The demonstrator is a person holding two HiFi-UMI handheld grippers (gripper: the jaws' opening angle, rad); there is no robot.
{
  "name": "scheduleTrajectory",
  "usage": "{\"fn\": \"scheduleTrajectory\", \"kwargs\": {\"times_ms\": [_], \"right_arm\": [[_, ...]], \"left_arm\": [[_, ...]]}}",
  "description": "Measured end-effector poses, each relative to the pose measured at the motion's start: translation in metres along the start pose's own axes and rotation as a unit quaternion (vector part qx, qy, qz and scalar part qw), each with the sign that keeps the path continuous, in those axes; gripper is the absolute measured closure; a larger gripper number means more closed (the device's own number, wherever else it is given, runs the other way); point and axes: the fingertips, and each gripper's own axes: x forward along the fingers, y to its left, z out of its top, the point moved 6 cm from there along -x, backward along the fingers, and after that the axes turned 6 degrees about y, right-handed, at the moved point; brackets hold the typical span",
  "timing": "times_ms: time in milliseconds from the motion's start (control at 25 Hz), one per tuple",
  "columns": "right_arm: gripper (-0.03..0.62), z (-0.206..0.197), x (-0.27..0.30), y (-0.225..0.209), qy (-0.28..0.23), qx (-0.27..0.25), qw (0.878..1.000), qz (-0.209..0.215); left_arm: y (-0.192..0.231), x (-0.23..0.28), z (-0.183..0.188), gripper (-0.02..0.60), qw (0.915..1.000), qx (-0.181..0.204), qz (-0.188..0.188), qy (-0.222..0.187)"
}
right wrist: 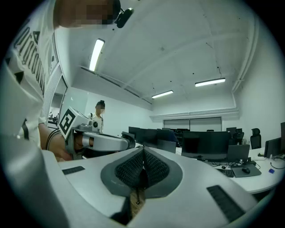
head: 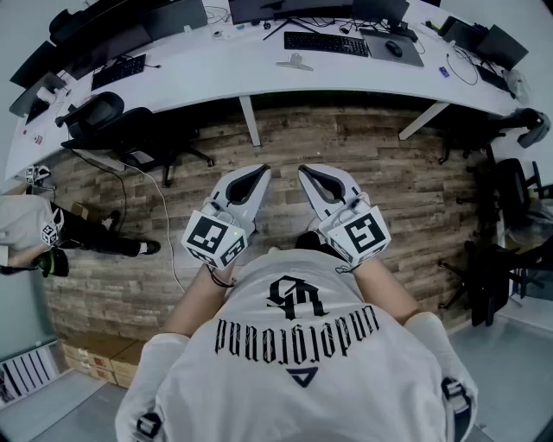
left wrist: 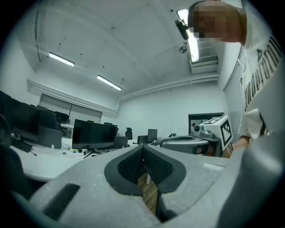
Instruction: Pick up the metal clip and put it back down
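The person in a white printed T-shirt (head: 298, 363) holds both tools low over the wooden plank floor (head: 363, 142), on the near side of the white curved desk (head: 216, 65).

Left grey two-jaw gripper (head: 262, 169): jaws closed pad to pad with nothing between them. Its own view of the left gripper (left wrist: 143, 148) shows the same.

Right grey two-jaw gripper (head: 305, 170): jaws pressed together and empty, as seen in the right gripper view (right wrist: 143, 153).

Both grippers point toward the desk, with their tips near each other but apart.

A small pale grey clip-like item (head: 295, 62) lies on the desk top near its front edge, just left of the black keyboard (head: 327, 43). It is too small to confirm as the metal clip. It lies well apart from both sets of fingers, across the strip of floor. Its long axis appears to run along the desk's front edge; which end points where cannot be told.

Dark monitors (head: 285, 9) stand at the desk's far edge.
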Motion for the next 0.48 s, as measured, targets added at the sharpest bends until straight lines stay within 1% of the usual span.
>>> {"fn": "scheduleTrajectory", "kwargs": {"times_ms": [160, 320, 480], "right_arm": [[0.579, -0.006, 0.000, -0.018, 0.002, 0.005, 1.000, -0.001], [0.579, -0.007, -0.002, -0.037, -0.012, 0.015, 1.000, 0.003], [0.579, -0.013, -0.002, -0.059, -0.004, 0.020, 1.000, 0.007]], "left_arm": [[0.004, 0.012, -0.001, 0.566, 1.0000, 0.000, 0.004, 0.001], [0.007, 0.024, -0.005, 0.566, 0.9998, -0.008, 0.014, 0.009], [0.013, 0.040, -0.006, 0.566, 0.9996, -0.011, 0.021, 0.015]]}}
